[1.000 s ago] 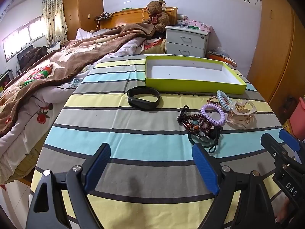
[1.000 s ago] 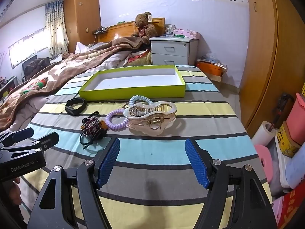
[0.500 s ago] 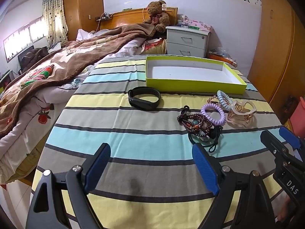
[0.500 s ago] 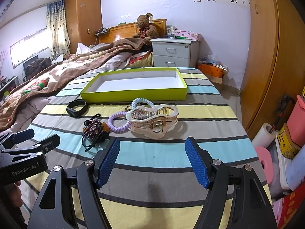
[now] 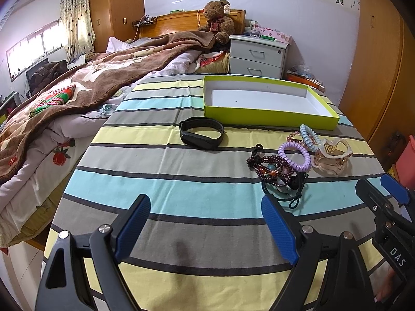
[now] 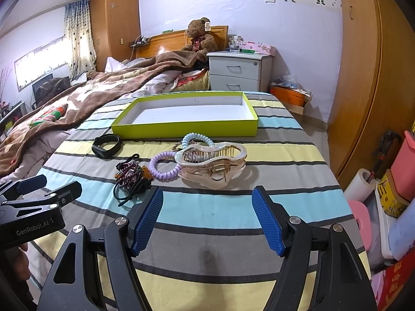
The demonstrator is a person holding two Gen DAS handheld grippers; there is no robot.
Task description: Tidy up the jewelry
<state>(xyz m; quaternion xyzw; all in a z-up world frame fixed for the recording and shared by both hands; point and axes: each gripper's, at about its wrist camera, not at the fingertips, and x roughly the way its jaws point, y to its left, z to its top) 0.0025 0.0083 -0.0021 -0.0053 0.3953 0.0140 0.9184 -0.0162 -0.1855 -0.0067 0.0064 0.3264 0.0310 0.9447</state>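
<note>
An empty lime-green tray (image 5: pixel 269 115) (image 6: pixel 181 129) sits at the far side of the striped table. In front of it lie a black wristband (image 5: pixel 201 134) (image 6: pixel 106 145), a dark bead bracelet pile (image 5: pixel 275 171) (image 6: pixel 129 176), a purple coil hair tie (image 5: pixel 294 155) (image 6: pixel 163 165), a blue coil hair tie (image 5: pixel 308 133) (image 6: pixel 197 140) and a translucent peach hair claw (image 5: pixel 332 156) (image 6: pixel 211 167). My left gripper (image 5: pixel 206 229) is open and empty, near the table's front. My right gripper (image 6: pixel 207 219) is open and empty, just short of the hair claw.
The striped tablecloth (image 5: pixel 181 181) covers the table. A bed with a brown blanket (image 5: pixel 77 85) lies to the left. A grey nightstand (image 5: pixel 256 57) stands behind the tray. A wooden wardrobe (image 6: pixel 363 77) and floor clutter (image 6: pixel 389 181) are on the right.
The right gripper has moved slightly forward toward the hair claw. The left gripper has shifted very little.
</note>
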